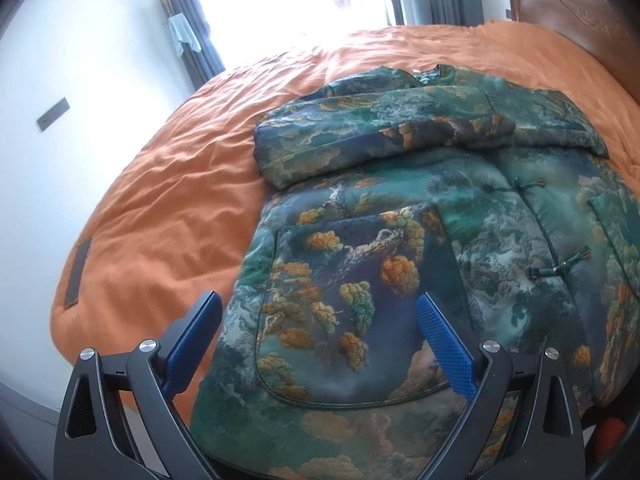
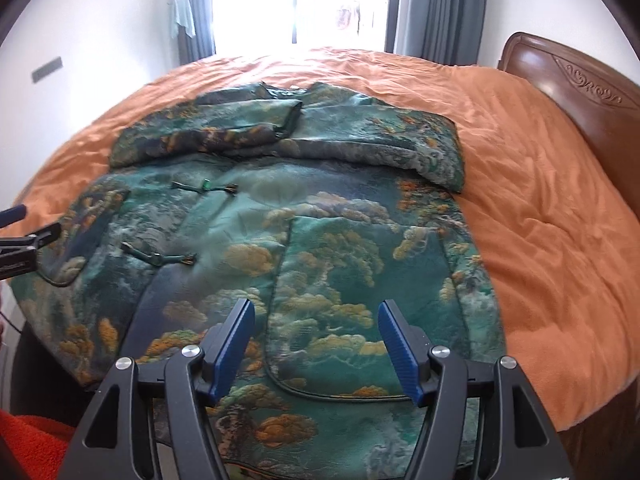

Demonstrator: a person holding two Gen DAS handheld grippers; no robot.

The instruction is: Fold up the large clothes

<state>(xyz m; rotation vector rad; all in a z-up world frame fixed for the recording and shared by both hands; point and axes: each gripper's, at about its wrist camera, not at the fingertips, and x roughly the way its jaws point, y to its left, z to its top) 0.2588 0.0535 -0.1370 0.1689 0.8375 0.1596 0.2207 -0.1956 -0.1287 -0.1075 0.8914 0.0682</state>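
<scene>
A large padded jacket (image 1: 400, 240) (image 2: 320, 232), green with orange cloud and pine patterns and knotted frog fastenings, lies front up on an orange duvet (image 1: 160, 208) (image 2: 540, 200). Both sleeves are folded across its chest. My left gripper (image 1: 318, 298) hovers open and wide over the pocket near the hem, with nothing between its blue pads. My right gripper (image 2: 316, 305) is open above the other pocket near the hem, holding nothing. Part of the left gripper (image 2: 24, 224) shows at the left edge of the right wrist view.
The duvet covers a bed with a carved wooden headboard (image 2: 568, 76) on the right. Behind the bed are a bright window (image 2: 300, 0) with grey curtains (image 2: 440, 12) and a white wall (image 1: 80, 60). A red-orange cloth (image 2: 28, 444) lies low at the near left.
</scene>
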